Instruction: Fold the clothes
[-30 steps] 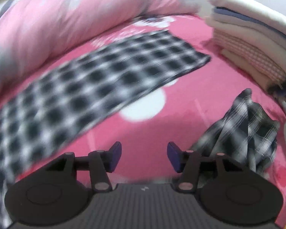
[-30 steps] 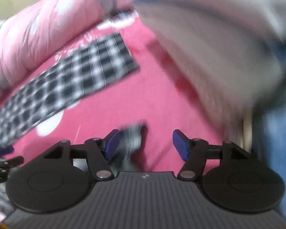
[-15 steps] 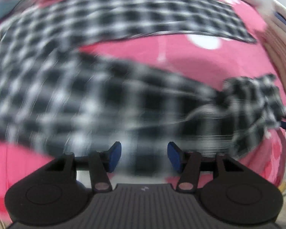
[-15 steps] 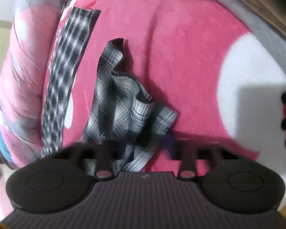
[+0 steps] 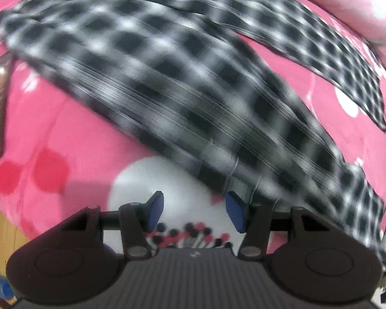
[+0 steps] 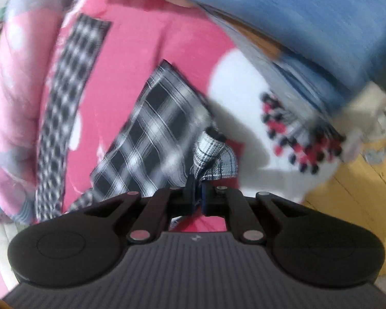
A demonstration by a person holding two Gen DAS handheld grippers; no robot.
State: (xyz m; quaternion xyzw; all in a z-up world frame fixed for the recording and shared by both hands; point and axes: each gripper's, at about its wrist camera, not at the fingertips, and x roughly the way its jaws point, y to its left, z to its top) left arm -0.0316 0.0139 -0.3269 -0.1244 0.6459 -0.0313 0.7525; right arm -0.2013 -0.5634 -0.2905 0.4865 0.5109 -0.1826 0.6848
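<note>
Right gripper [image 6: 197, 195] is clamped tight on a bunched corner of the plaid garment [image 6: 154, 139] — likely to drag it out flat before folding. The garment lies across the pink bedspread [image 6: 141, 59], and a long checked strip [image 6: 69, 82] runs alongside it, apart. Left gripper [image 5: 194, 212] is about half open with nothing between its pads, hovering just beside the cloth's near hem [image 5: 229, 175] — probably lining up a second pinch. The bed edge and wooden floor [image 6: 352, 188] sit close on the right; a blue stack [image 6: 308, 13] crowds the far side. Open room is toward the bedspread's middle.
</note>
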